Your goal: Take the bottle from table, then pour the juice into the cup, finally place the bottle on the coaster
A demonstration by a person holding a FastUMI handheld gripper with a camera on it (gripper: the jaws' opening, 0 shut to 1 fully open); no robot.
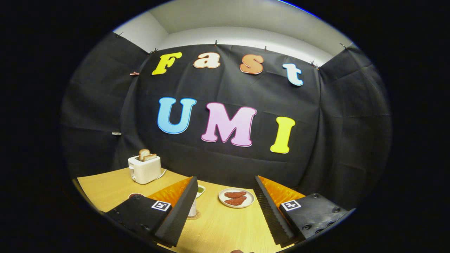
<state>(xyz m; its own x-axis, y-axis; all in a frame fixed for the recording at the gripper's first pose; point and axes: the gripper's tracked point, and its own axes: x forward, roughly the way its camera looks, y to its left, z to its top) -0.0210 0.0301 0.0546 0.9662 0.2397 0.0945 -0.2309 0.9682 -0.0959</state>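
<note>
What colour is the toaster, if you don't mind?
White toaster, clearest in the gripper view; gripper open.

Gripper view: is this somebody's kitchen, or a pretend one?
Probably a pretend breakfast corner in a booth: a toaster with bread, a plate of food on a wooden table, black cloth for walls. The gripper has its jaws open.

One toaster (144, 169), two toast slices (146, 154), one plate (236, 198), two patties (235, 198).
</note>
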